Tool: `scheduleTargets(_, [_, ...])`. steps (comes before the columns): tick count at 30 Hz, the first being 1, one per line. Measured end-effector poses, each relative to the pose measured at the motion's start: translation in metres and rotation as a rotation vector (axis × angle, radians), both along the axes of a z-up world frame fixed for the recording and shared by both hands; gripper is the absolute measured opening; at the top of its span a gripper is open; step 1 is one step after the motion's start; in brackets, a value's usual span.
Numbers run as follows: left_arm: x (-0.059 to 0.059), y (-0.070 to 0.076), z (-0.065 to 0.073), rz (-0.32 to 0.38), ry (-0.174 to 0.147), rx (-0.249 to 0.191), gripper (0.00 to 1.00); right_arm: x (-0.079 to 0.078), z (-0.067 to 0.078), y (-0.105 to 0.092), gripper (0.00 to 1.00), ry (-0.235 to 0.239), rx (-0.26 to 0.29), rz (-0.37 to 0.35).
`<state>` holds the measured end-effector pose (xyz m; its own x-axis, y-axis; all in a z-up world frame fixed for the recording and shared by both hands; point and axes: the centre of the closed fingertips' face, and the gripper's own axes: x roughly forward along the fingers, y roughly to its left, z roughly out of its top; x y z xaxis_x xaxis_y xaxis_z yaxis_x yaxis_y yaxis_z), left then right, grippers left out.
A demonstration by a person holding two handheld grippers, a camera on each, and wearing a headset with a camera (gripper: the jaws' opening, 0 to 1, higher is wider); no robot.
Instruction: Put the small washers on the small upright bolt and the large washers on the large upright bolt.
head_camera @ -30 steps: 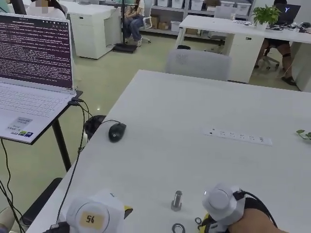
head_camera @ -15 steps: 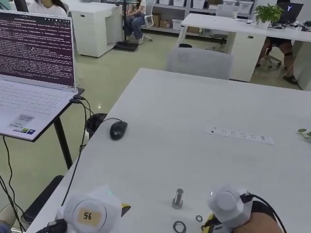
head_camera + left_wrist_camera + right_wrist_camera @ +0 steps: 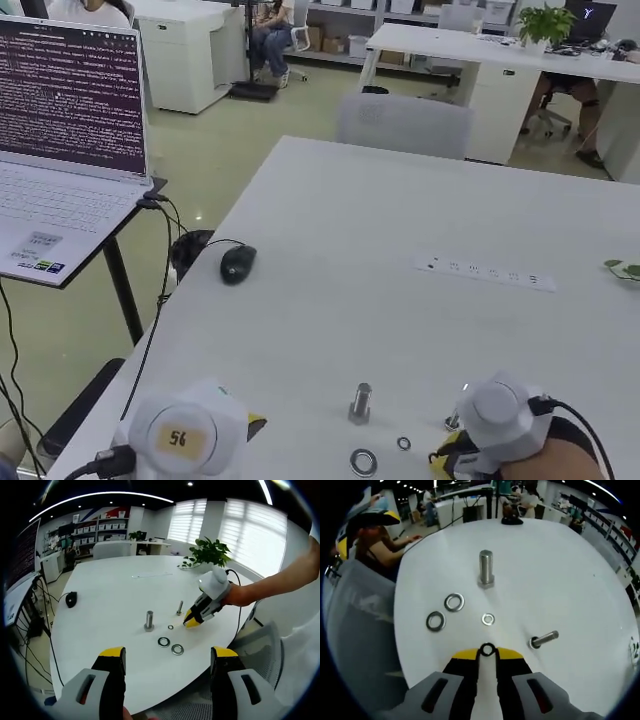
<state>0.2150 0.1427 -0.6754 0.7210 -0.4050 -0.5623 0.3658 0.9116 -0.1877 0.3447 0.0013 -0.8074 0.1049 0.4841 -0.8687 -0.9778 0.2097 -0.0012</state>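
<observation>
The jaws of the right hand-held gripper point(image 3: 487, 656) are pressed together on a held small washer point(image 3: 487, 649), which is pinched at the very tips. In the head view, this gripper is now found further to the right of the large upright bolt point(image 3: 360, 402) than one second ago. The loose small washer point(image 3: 403, 443) on the bench point(image 3: 400, 250), which was half hidden beside the gripper, is now fully uncovered. The whole picture has shifted only a little, so a true move of the gripper is judged. The small upright bolt point(image 3: 544, 639) is seen near the tips, to their right, and it is not touched. It is therefore judged that the held small washer is being carried to this bolt and is not yet placed. A large washer point(image 3: 454, 602) and a second large washer point(image 3: 435, 621) are lying flat near the large upright bolt, with nothing threaded on it. The left hand-held gripper point(image 3: 167, 653) is kept back, its jaws apart and nothing between them.
</observation>
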Motion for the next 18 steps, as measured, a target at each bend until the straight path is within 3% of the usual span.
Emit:
scheduleTargets(10, [0.003, -0.004, 0.000, -0.018, -0.002, 0.008, 0.69, 0.021, 0.013, -0.036, 0.14, -0.032, -0.021, -0.051])
scheduleTargets(18, [0.009, -0.008, 0.002, -0.032, -0.008, 0.012, 0.69, 0.047, 0.038, -0.040, 0.14, -0.090, -0.011, -0.054])
